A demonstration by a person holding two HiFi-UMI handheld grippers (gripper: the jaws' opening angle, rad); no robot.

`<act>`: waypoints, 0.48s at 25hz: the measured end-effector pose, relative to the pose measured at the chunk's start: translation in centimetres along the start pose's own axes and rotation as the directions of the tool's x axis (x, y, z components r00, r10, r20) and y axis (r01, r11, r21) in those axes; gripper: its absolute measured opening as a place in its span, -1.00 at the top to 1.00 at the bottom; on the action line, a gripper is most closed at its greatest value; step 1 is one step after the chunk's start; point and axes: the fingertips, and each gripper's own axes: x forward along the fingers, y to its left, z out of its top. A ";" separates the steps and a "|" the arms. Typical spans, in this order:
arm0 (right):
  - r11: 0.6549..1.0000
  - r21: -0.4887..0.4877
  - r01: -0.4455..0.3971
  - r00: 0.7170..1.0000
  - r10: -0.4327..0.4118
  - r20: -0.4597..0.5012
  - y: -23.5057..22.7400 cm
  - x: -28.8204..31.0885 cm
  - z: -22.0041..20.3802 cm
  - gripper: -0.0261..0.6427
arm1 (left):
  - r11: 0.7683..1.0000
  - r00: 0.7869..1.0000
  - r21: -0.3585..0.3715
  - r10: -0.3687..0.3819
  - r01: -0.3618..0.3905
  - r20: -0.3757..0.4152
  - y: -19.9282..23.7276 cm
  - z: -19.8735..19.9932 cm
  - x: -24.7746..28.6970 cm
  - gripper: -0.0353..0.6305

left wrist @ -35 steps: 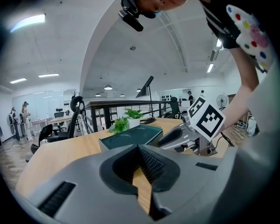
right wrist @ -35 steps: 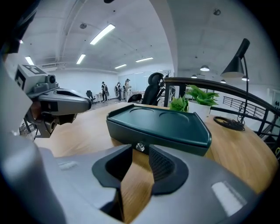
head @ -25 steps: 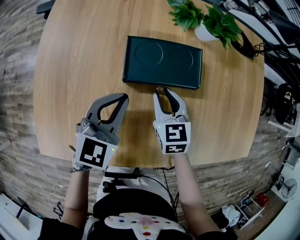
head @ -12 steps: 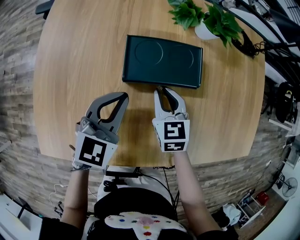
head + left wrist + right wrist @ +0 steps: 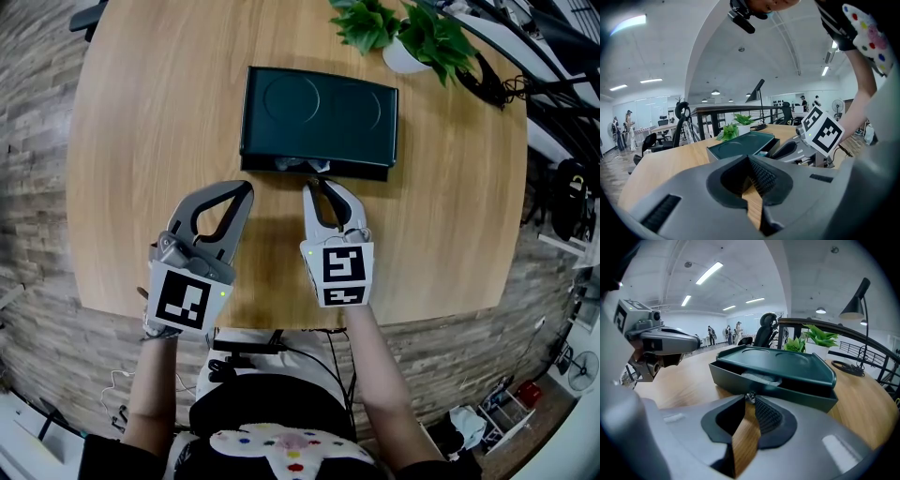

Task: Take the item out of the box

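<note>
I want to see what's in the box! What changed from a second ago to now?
The right gripper closed its jaws on the drawer's small pull and drew the drawer slightly out of the dark box, toward the person; something white now shows inside. The left gripper, shut and empty, and the plant stayed put.

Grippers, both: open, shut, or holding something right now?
Left gripper: shut, empty.
Right gripper: jaws just closed; shut on the drawer pull of the dark box.
</note>
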 end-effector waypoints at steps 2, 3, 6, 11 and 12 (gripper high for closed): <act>1.000 0.000 -0.003 1.000 0.003 -0.001 0.2 -0.3 -0.3 0.70 | 1.000 1.000 0.001 0.002 -0.002 0.002 -0.1 0.1 -0.1 0.88; 1.000 0.001 -0.005 1.000 0.005 -0.001 0.4 -0.5 -0.4 0.70 | 1.000 1.000 0.003 0.003 -0.003 0.003 -0.2 0.2 -0.1 0.88; 1.000 -0.004 -0.005 1.000 0.005 -0.003 0.7 -1.1 -0.9 0.70 | 1.000 1.000 0.011 0.004 -0.004 0.007 -0.5 0.4 -0.3 0.88; 1.000 -0.002 -0.006 1.000 0.006 -0.007 1.1 -1.8 -1.4 0.70 | 1.000 1.000 0.016 0.007 -0.007 0.002 -1.0 0.5 -0.6 0.88; 1.000 -0.002 -0.007 1.000 0.007 -0.008 1.2 -1.9 -1.5 0.70 | 1.000 1.000 0.015 0.009 -0.009 0.002 -1.0 0.5 -0.6 0.88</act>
